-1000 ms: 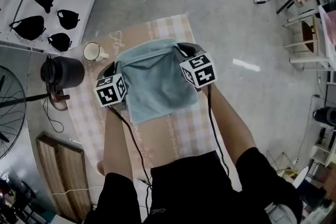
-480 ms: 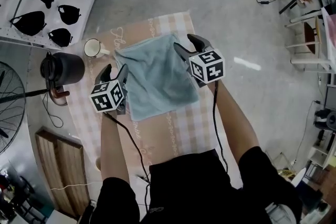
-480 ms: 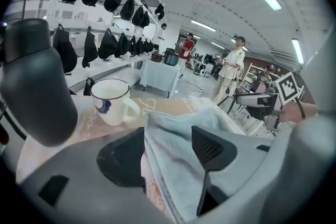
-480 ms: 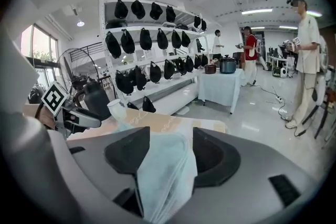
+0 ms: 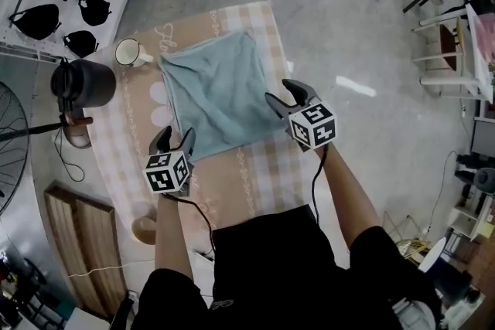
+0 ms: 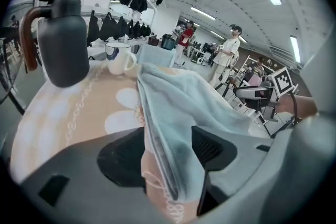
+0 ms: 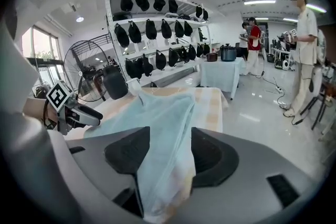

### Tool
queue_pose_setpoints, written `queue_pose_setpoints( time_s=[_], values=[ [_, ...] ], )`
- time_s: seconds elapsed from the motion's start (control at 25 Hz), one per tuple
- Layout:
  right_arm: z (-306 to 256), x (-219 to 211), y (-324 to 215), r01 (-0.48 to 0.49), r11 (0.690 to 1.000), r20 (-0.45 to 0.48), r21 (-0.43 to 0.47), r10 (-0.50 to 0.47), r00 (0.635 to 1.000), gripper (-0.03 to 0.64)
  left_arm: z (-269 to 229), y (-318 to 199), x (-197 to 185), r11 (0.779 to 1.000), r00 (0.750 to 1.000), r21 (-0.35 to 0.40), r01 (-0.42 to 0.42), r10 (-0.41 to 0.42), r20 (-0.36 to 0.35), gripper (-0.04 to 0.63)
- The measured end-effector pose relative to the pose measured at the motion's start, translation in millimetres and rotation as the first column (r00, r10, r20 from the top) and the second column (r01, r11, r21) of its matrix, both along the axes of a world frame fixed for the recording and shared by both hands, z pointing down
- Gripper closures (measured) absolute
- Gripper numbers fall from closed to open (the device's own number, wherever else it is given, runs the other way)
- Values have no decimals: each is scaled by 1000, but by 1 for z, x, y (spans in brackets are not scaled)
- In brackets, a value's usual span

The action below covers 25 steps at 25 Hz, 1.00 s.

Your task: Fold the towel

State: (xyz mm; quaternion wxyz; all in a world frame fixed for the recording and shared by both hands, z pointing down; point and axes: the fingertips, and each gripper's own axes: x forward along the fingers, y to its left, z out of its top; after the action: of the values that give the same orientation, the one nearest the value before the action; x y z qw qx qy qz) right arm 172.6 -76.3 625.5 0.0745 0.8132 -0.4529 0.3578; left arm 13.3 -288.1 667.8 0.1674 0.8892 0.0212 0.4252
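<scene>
Grippers are both gaping wide, jaws having just been opening. Left gripper (image 5: 175, 137) is straddling the towel (image 5: 216, 93) at its near left corner. The layered towel edge is running up between its pads (image 6: 212, 147), brushing the right-hand one, not pinched. Right gripper (image 5: 277, 90) is sitting the same way at the near right corner, with folded cloth lying loose in the gap between its spread jaws. Towel, light blue, is lying folded and flat on the checked tablecloth (image 5: 259, 174). Versus a second ago: both grippers were then clamped on a towel edge, holding it raised over the rest of the towel. Half a second ago they were already open and clear of it. Now the fold is lying down and both grippers are sitting nearer the person, at the near corners. Counting: two grippers, one towel, one tablecloth. One white mug (image 5: 128, 52) is standing just beside the towel's far left corner, and one dark jug (image 5: 81, 83) is standing left of the towel. One fan (image 5: 6, 158) is showing at the left edge. Black caps (image 5: 80, 42) are hanging on the white shelf, partly cut off, so no firm count.
</scene>
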Motion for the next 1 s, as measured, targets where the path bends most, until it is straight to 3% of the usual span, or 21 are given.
queue_pose_setpoints(
  time_s=[0.32,0.64,0.76,0.84,0.88,0.92,1.0],
  values=[
    [13,-70,40,65,998,75,11,-66,995,383,5,28,-55,998,1000,-53,-17,17,8,333],
    [33,-99,50,182,983,71,-18,-181,981,383,13,48,-66,998,998,-43,-54,55,20,333],
    [46,-102,46,205,978,105,-25,-202,974,383,21,52,-69,998,997,4,-69,69,38,335],
    [50,-106,44,227,974,115,-25,-222,968,392,26,53,-72,997,996,35,-74,72,47,360],
    [49,-109,44,237,971,112,-24,-233,966,434,27,53,-74,996,996,48,-72,70,50,400],
    [48,-110,44,243,970,103,-25,-240,965,511,27,51,-75,996,997,61,-67,64,51,480],
    [44,-112,47,248,968,80,-28,-245,966,550,23,48,-78,996,998,78,-48,44,44,525]
  ],
)
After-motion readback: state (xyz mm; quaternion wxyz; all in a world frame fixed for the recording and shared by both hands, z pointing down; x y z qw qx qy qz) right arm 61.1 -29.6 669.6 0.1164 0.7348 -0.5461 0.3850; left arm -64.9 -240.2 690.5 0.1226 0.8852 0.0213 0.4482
